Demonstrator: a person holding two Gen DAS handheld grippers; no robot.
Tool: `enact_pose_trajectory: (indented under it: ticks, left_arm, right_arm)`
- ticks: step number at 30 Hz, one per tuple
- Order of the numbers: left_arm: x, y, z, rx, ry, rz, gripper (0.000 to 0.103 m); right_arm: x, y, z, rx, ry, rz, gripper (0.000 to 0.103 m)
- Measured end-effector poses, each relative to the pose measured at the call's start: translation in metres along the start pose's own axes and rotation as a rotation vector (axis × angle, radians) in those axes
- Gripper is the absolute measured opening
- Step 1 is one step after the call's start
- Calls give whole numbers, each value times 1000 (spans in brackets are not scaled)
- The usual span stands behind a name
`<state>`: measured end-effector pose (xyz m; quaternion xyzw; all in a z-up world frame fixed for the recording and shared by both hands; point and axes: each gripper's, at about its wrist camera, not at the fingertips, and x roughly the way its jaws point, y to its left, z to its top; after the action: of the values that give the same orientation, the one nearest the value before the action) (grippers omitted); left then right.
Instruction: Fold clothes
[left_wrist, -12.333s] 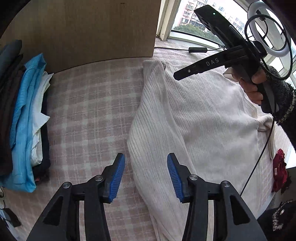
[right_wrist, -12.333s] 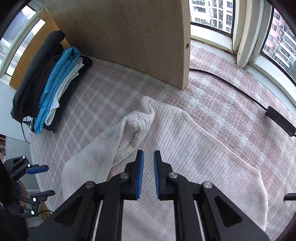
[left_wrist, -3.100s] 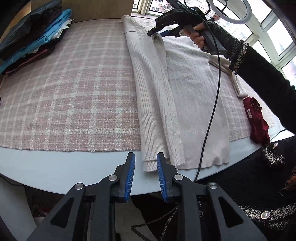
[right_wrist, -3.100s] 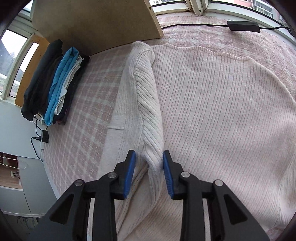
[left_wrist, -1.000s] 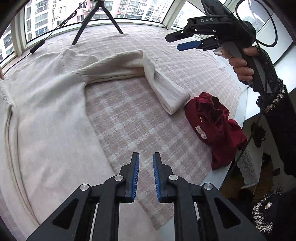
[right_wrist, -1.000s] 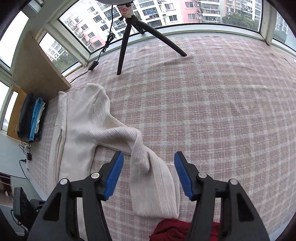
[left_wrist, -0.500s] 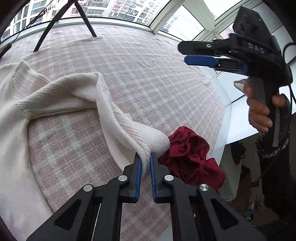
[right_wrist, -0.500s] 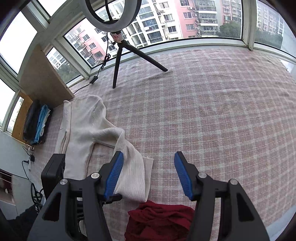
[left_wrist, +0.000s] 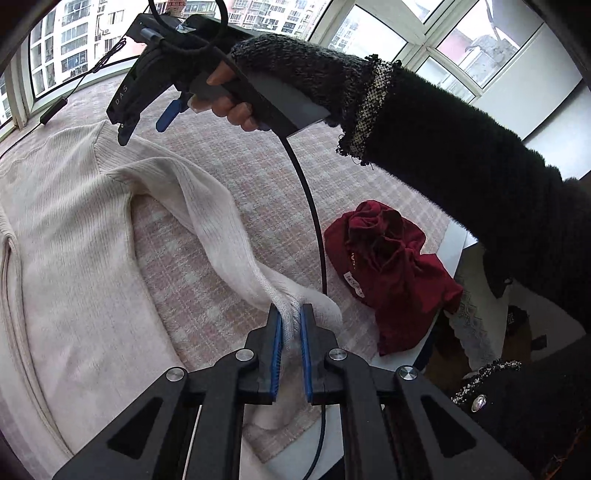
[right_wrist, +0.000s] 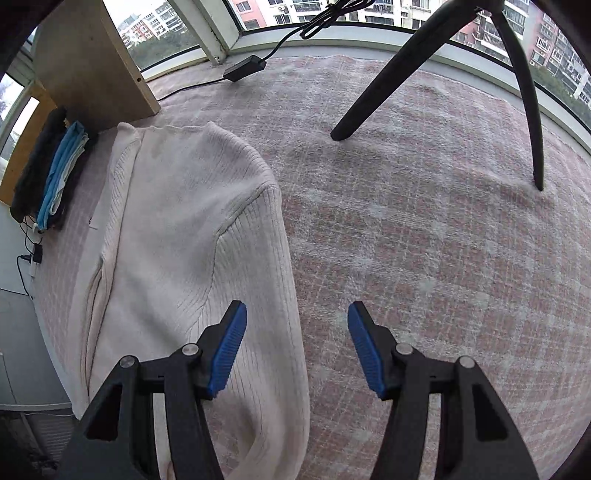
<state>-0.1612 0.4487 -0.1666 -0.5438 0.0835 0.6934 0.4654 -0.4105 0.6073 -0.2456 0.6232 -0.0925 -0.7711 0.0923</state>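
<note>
left gripper (left_wrist: 290, 325): clamping down on the sweater sleeve (left_wrist: 207, 206), cuff pinched between the blue pads
right gripper (right_wrist: 295, 343): hanging wide open just above the sleeve's shoulder end, gripping nothing

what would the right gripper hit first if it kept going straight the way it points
Probably the plaid cloth beside the sweater's shoulder: the open right gripper aims there, angled down. The tripod leg stands farther along; depth is unclear.

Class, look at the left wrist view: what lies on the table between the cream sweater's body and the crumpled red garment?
The sweater's sleeve, stretched from the sweater's body to the left claw, which is shut on its cuff; then plaid tablecloth before the red garment.
</note>
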Motion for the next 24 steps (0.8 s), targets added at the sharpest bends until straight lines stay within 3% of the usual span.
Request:
enact_pose_trajectory:
  ticks: [1,2,5,12,16,19,21,24]
  left_arm:
    - [-2,2,-2,-4,-6,-6,8]
    - [-5,4,-3,-11,-13,-10,8]
    - [-15,12,-9,-37,-41,-23,8]
    - [-46,38,-28,-129,-113,-12,8]
    - [-73,62,-64,-228,-146,-49,8]
    - [-79,96,-106,-360,-120,13,10]
    - [-70,125,-131,-483,-53,84,13]
    - [-64,148,-150,-565,8,175,13]
  right_arm:
    - [3,-1,1,2,17,-3,39]
    - [5,-1,2,5,35,-8,3]
    - [5,-5,5,36,55,-1,4]
    - [-36,0,36,98,-49,3,3]
    - [-50,31,53,106,-73,63,3]
    - [-28,84,61,-21,-38,134,5]
    - [-18,106,66,-59,-12,116,10]
    - [-27,102,63,-37,-67,92,17]
